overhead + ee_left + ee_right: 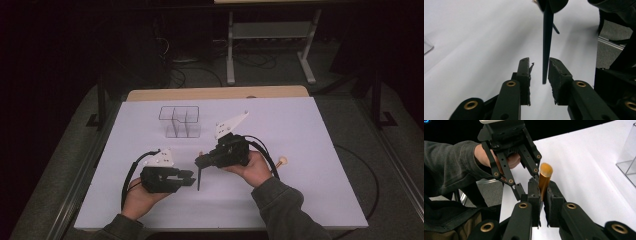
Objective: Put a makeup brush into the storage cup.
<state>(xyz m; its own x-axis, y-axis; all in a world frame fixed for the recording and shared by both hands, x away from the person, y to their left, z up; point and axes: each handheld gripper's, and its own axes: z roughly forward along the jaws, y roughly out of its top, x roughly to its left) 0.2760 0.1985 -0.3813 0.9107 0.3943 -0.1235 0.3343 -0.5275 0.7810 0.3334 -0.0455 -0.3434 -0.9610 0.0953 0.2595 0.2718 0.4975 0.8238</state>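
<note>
A slim brush with a black handle (199,177) and a gold ferrule (544,181) hangs tip-down over the white table. My right gripper (201,161) is shut on the gold ferrule, seen close up between its pads in the right gripper view (543,191). The black handle (547,45) runs down into the gap of my left gripper (540,68). That gripper's jaws stand slightly apart around the handle's end and do not press on it. In the high view the left gripper (191,178) sits low and left of the right one.
A clear compartment box (180,121) stands at the back of the white sheet (310,130). A small stick with a pale round end (282,161) lies right of the right hand. Open floor and a table frame (270,45) lie beyond.
</note>
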